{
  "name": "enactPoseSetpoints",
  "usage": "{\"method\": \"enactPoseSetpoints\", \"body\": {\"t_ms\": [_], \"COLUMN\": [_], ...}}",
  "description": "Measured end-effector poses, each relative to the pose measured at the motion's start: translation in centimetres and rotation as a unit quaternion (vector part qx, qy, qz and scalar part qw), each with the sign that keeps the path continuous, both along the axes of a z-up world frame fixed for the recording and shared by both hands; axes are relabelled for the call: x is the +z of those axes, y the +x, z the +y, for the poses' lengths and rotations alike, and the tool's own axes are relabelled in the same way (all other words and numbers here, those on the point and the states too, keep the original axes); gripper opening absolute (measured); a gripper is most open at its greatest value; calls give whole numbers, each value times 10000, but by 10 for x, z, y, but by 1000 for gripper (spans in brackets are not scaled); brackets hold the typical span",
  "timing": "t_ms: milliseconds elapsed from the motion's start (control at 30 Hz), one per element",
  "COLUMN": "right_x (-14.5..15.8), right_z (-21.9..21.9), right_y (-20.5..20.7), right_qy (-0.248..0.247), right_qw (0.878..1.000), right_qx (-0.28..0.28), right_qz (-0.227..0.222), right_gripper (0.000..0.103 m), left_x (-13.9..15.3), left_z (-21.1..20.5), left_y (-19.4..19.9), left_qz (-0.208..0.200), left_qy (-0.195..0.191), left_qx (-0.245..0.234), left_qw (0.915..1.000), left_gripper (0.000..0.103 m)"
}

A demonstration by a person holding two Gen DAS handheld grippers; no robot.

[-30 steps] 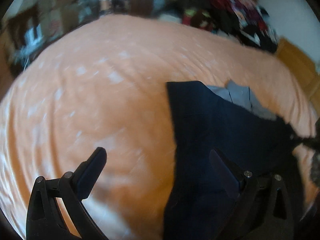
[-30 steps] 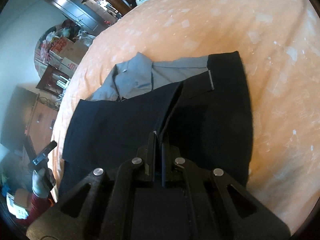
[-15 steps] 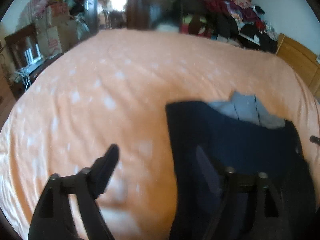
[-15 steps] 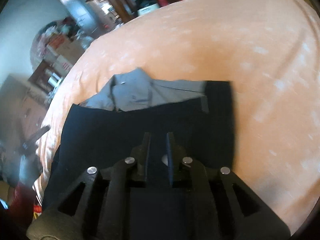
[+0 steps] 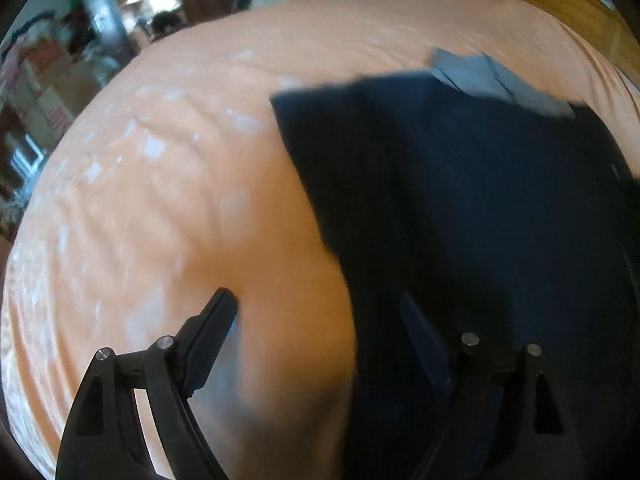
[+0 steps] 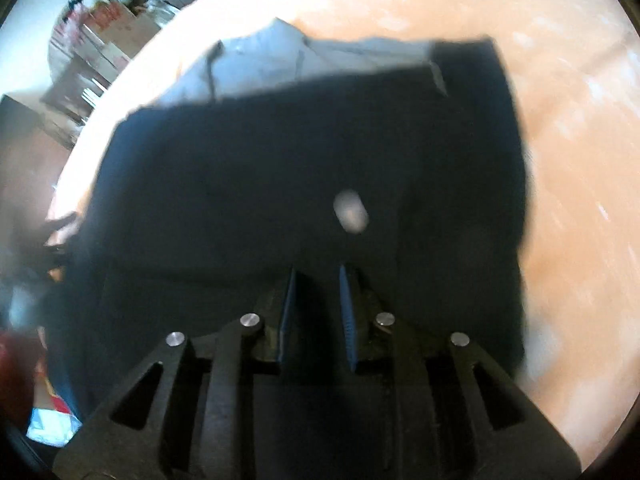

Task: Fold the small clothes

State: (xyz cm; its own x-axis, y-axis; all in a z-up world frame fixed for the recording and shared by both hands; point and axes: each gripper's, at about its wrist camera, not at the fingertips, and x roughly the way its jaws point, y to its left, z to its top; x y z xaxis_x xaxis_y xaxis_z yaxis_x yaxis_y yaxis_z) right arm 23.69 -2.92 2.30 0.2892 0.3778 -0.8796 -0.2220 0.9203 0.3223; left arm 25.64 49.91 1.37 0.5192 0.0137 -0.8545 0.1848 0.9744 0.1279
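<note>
Two grippers, one dark garment partly folded

Both the left gripper [image 5: 316, 300] and right gripper [image 6: 318, 276] had jaws spread, holding nothing. The dark garment [image 6: 280, 168] lay on the orange bedspread [image 5: 168, 184], one panel folded over, grey lining [image 6: 280, 60] showing at the far edge; further folds seemingly remained.

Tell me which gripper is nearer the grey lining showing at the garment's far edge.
Right, I'd judge. The right gripper sits over the dark garment, facing the grey lining. The left gripper straddles the garment's side edge, partly over the orange bedspread.
</note>
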Motion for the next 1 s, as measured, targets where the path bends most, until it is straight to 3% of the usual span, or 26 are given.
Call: {"method": "enactPoseSetpoints", "body": {"t_ms": [67,133,200,367,467,567,733,900,1000], "right_x": [11,29,39,37,25,19,7,-13,-27], "right_z": [-12,-28,-46,-84,-91,-94,-96,-99,-92], "right_y": [-27,-70,-105,-203,-232,-244,-251,-246,-243], "right_qy": [62,283,456,549,537,409,230,862,952], "right_qw": [9999,9995,9988,9972,9953,9946,9921,9852,9826], "right_qx": [-86,-118,-163,-308,-420,-538,-672,-708,-603], "right_qz": [-18,-42,-1,402,694,791,1036,1302,1476], "right_gripper": [25,38,58,59,59,58,59,65,65], "left_x": [13,23,31,32,34,33,34,22,13], "left_z": [7,14,19,43,53,67,78,83,82], "left_y": [-27,-56,-87,-179,-212,-228,-254,-267,-271], "left_qz": [27,127,318,732,745,796,987,1381,1712], "left_qy": [-118,-265,-770,-2017,-2556,-2954,-3238,-3393,-3428], "left_qx": [52,44,-19,-99,-37,44,22,-49,-99], "left_qw": [9999,9996,9965,9767,9639,9520,9410,9305,9236], "left_gripper": [86,86,86,86,86,86,86,86,86]}}
